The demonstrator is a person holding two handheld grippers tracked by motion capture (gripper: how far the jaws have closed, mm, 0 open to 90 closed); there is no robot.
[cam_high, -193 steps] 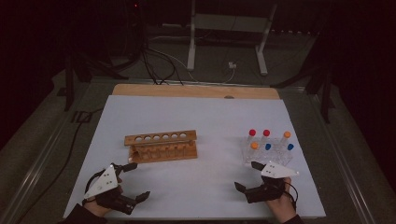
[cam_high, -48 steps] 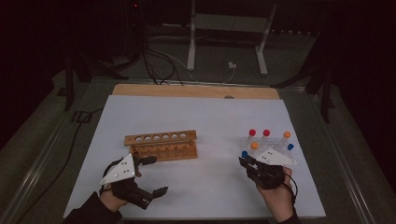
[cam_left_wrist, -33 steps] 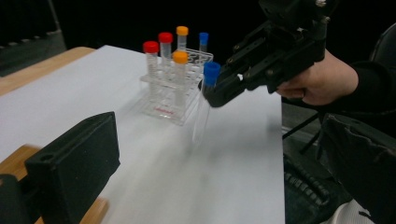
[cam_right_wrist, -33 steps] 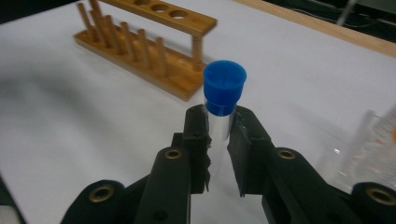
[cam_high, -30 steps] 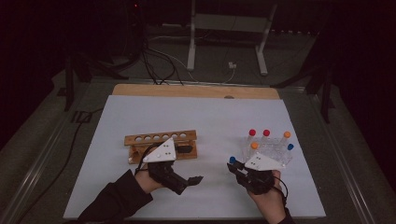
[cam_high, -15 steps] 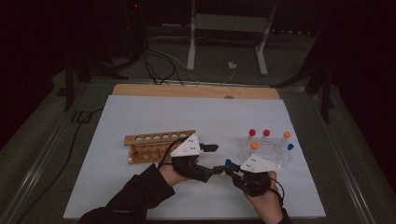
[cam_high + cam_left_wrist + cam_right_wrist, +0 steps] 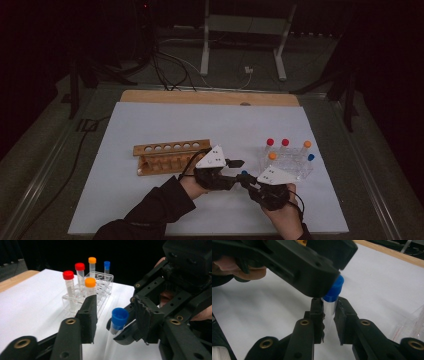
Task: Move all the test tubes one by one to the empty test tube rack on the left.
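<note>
My right gripper [image 7: 329, 315] is shut on a clear tube with a blue cap [image 7: 332, 293], held upright above the white mat. In the high view the tube [image 7: 244, 173] is between both hands near the table's front. My left gripper [image 7: 116, 317] is open, and its jaws stand either side of the blue cap [image 7: 119, 316] with a gap on the left side. From above, the left gripper [image 7: 231, 166] reaches in from the left and the right gripper [image 7: 248, 183] points left towards it.
A clear plastic rack [image 7: 295, 167] at the right holds tubes with red, orange and blue caps [image 7: 90, 282]. An empty wooden tube rack [image 7: 167, 156] lies left of the hands. The white mat [image 7: 150, 125] covers the table; a wooden strip [image 7: 200, 97] runs along its far edge.
My left gripper has travelled from the front left to the right until its jaws flank the tube. My right gripper has shifted left from the clear rack with the blue-capped tube.
</note>
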